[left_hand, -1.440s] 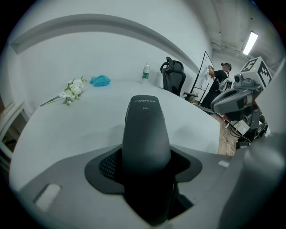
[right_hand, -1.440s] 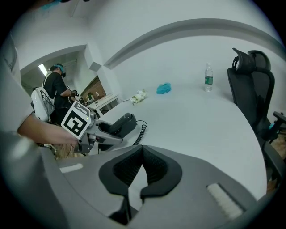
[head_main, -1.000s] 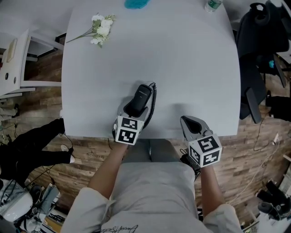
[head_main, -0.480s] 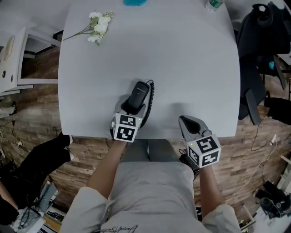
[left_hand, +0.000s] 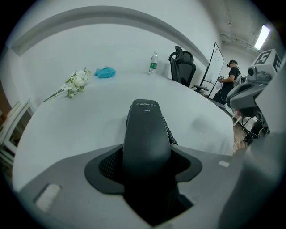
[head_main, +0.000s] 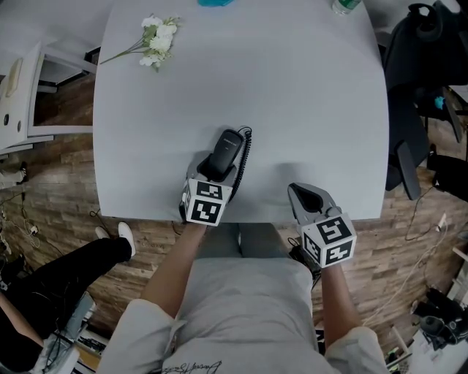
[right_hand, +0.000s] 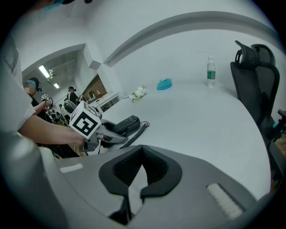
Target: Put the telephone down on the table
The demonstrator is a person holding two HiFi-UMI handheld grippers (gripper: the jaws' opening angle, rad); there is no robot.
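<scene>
The black telephone handset [head_main: 227,151] sits between the jaws of my left gripper [head_main: 216,174], which is shut on its lower half. It is low over the white table [head_main: 307,95], near the front edge. Whether it touches the table I cannot tell. Its coiled cord [head_main: 246,156] runs along its right side and lies on the table in the right gripper view. In the left gripper view the handset [left_hand: 146,134] points away from me. My right gripper [head_main: 299,194] hovers at the table's front edge, to the right, shut and holding nothing [right_hand: 142,151].
White flowers [head_main: 156,40] lie at the table's far left, a blue cloth [head_main: 217,4] and a water bottle [head_main: 342,6] at the far edge. A black office chair [head_main: 413,95] stands at the right. A person's leg [head_main: 66,266] is on the floor at the left.
The left gripper and handset have barely shifted. The right gripper has stayed put. The person at the left has moved, and a leg and white shoes now show beside the table.
</scene>
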